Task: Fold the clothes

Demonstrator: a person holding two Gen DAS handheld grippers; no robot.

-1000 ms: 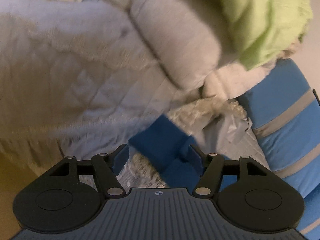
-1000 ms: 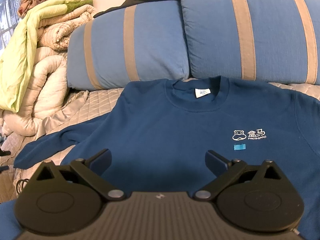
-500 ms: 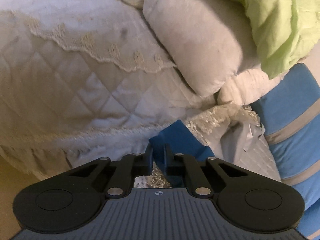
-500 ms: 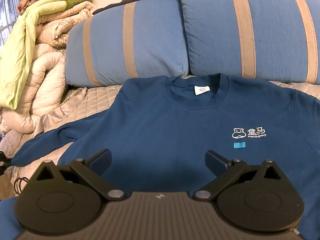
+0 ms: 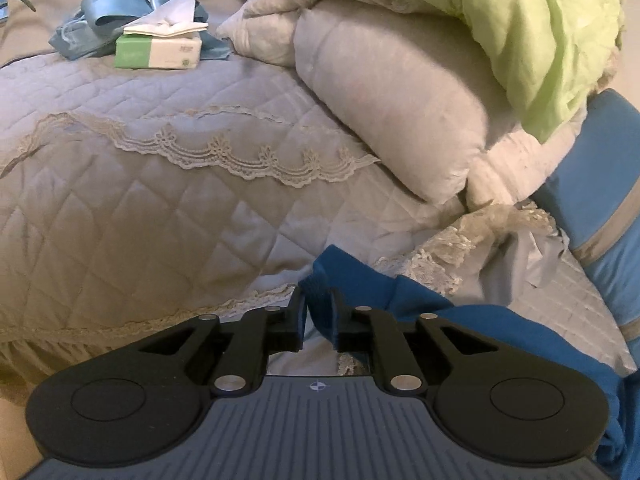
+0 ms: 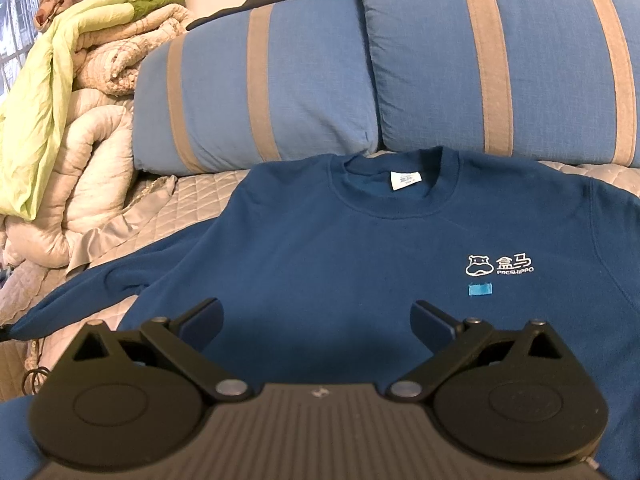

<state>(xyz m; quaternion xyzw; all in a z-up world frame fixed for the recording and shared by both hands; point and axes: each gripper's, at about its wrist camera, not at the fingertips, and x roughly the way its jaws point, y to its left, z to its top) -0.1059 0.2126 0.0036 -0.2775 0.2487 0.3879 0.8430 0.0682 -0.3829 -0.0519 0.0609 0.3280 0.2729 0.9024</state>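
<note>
quilted bed (image 5: 160, 220) | tissue box (image 5: 158, 51): tissues inside | left hand-held gripper (image 5: 316, 316) pinching sleeve cuff (image 5: 340, 276)

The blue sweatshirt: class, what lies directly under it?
The blue sweatshirt lies spread on a quilted grey bedspread, showing beside it. The bedspread beneath its body is covered, so anything there stays unseen.

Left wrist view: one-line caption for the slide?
Left claw shut on the dark blue sweatshirt's sleeve cuff, above a grey quilted bedspread with lace trim.
</note>
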